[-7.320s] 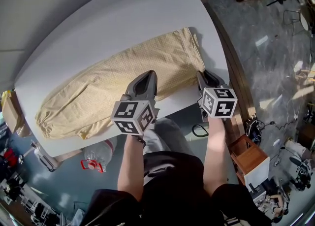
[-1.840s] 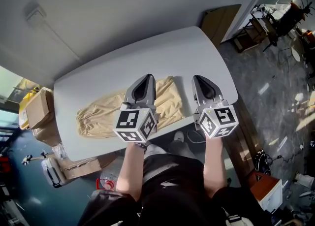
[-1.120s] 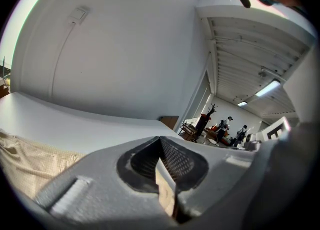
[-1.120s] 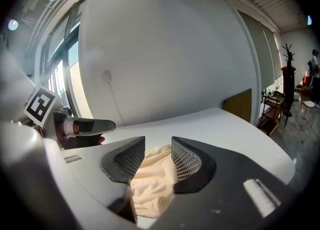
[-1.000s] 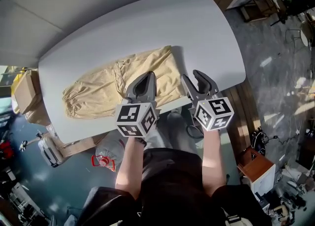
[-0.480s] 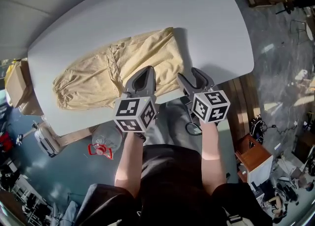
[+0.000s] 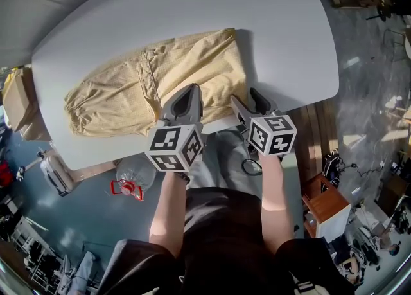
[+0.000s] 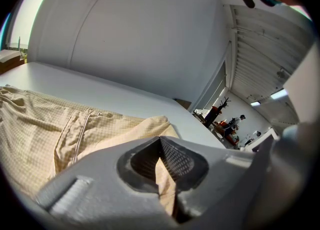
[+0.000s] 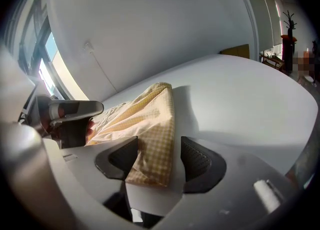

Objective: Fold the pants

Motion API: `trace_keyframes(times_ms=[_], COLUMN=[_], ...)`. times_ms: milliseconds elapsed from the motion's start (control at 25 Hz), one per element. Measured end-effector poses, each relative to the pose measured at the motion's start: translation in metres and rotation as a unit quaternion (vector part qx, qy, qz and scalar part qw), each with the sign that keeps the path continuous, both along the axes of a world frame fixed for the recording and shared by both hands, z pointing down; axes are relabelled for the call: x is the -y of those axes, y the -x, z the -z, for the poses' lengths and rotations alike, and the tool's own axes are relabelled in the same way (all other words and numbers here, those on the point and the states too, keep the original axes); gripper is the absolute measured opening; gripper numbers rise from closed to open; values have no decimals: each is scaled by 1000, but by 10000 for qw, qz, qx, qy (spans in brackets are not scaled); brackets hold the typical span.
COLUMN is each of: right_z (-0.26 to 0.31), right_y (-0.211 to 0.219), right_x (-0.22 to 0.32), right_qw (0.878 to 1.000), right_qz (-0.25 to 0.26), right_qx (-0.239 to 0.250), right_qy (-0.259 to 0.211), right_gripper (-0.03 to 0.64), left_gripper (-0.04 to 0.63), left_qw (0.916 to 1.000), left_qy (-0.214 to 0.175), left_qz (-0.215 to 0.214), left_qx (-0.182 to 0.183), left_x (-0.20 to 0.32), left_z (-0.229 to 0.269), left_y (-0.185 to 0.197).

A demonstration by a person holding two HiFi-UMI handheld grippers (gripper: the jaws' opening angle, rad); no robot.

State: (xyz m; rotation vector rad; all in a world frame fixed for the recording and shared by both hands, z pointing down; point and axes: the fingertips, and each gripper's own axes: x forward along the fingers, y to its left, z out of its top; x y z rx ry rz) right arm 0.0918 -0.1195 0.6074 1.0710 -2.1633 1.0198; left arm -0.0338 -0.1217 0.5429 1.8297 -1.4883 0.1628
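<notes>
The pale yellow checked pants point(image 7: 128, 91) lie lengthwise across the white table point(image 7: 282, 30), with a doubled layer at their right end. My left gripper point(image 7: 189, 91) is at the near edge of that layer. In the left gripper view its jaws point(image 8: 160, 141) meet at the tip, shut on a strip of the pants point(image 8: 50, 134). My right gripper point(image 7: 246, 98) is at the near right corner. Its jaws point(image 9: 159, 146) have just been opening and stand wide, and the corner of the pants point(image 9: 150, 119) lies loose between them on the table.
The table's near edge runs just under both grippers. On the floor below are a plastic bottle with a red cap point(image 7: 131, 181), a cardboard box point(image 7: 16, 104) at the left and a wooden cabinet point(image 7: 324, 200) at the right. The left gripper body point(image 9: 70, 111) shows in the right gripper view.
Both grippers have come down to the near edge of the pants. The right gripper's jaws have spread wider, and the corner of the pants now lies on the table.
</notes>
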Motion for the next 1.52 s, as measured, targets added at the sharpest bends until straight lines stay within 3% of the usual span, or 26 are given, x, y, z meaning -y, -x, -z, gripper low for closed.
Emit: trace_keyframes(times_ms=[280,360,440,560,800,1520], right_z=[-5,-8,-9,-7,1,16], right_y=[-3,2,5,5,-5,-155], right_x=[0,-5,-6,-3,1,24], right_qw=[9988,9976,9966,9973,9987,9978], right_qz=[287,501,622,541,352,-531], right_qx=[-362,-396,-423,-186,-20,-304], right_qy=[153,276,336,455,355,271], right_gripper=[239,162,136,84,75,75], left_gripper=[5,5,5,5,5,5], left_qw=[9999,9999,9999,9999,10000,9964], left_qy=[14,14,14,14,-21,-119], left_qz=[121,129,127,121,23,-799], left_qx=[-13,-8,-2,20,12,-273], left_x=[2,3,5,7,14,49], left_z=[-1,-1,-1,0,1,3], left_y=[3,3,2,0,-13,-146])
